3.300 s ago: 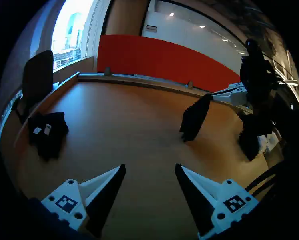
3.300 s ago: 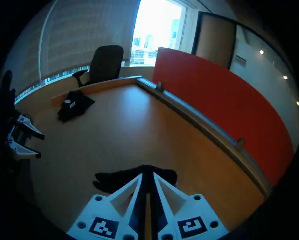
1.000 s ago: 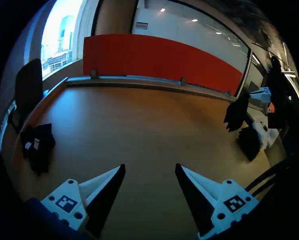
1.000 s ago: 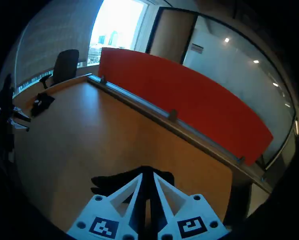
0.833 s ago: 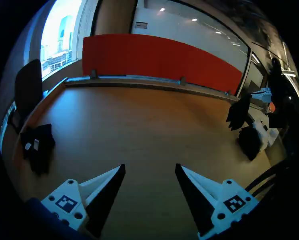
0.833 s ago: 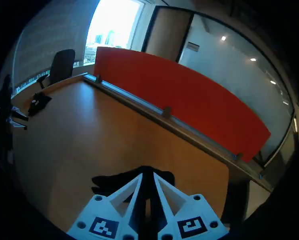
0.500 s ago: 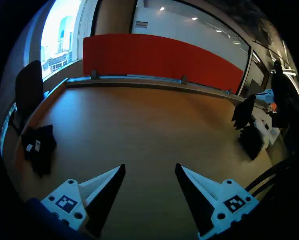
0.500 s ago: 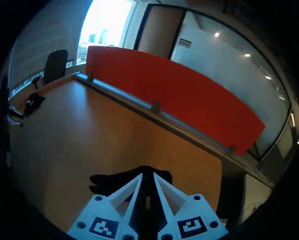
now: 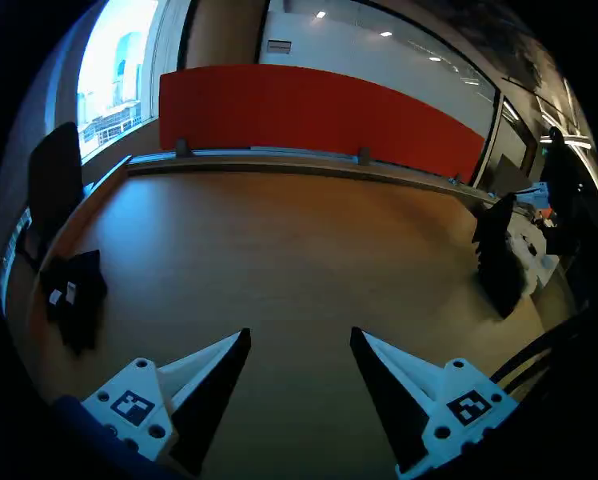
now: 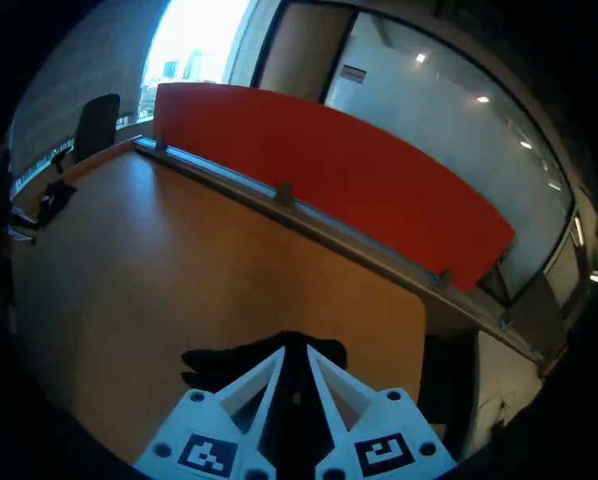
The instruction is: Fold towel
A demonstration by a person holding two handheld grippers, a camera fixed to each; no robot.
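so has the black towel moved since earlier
Yes: in the left gripper view the black towel in the right gripper has gone right, past the red divider's end.

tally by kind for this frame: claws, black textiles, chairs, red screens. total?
claws: 2 (left claw open; right claw shut on the black towel)
black textiles: 2 (that black towel, plus a tagged pile on the desk near the chair)
office chair: 1
red screen: 1
total: 6
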